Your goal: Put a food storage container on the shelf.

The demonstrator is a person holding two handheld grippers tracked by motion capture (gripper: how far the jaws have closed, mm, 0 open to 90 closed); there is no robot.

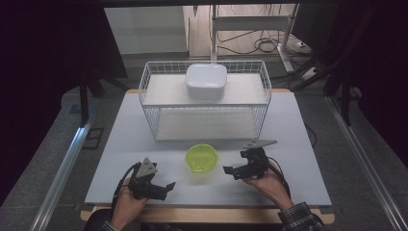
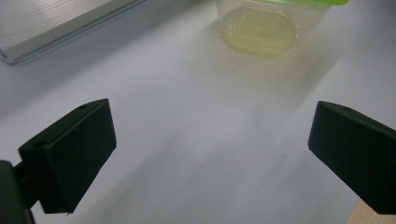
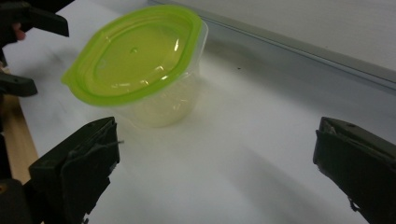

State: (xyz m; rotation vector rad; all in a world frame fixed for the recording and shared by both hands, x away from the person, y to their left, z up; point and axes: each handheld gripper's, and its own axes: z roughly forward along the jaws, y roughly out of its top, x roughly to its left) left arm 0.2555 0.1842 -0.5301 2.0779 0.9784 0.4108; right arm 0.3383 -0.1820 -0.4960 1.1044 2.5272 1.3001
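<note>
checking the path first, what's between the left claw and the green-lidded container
Nothing: the high view shows bare white table between the left claw and the green-lidded container, and the left gripper view shows the same open stretch ahead of its jaws.

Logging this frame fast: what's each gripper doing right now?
Left gripper: open, holding nothing.
Right gripper: open, holding nothing; green-lidded container sits untouched between them.

A lab or test room: dark curtains (image 1: 57, 43) flank a bare white worktop (image 1: 298, 144), with loose cables (image 1: 262, 45) on the floor beyond.
</note>
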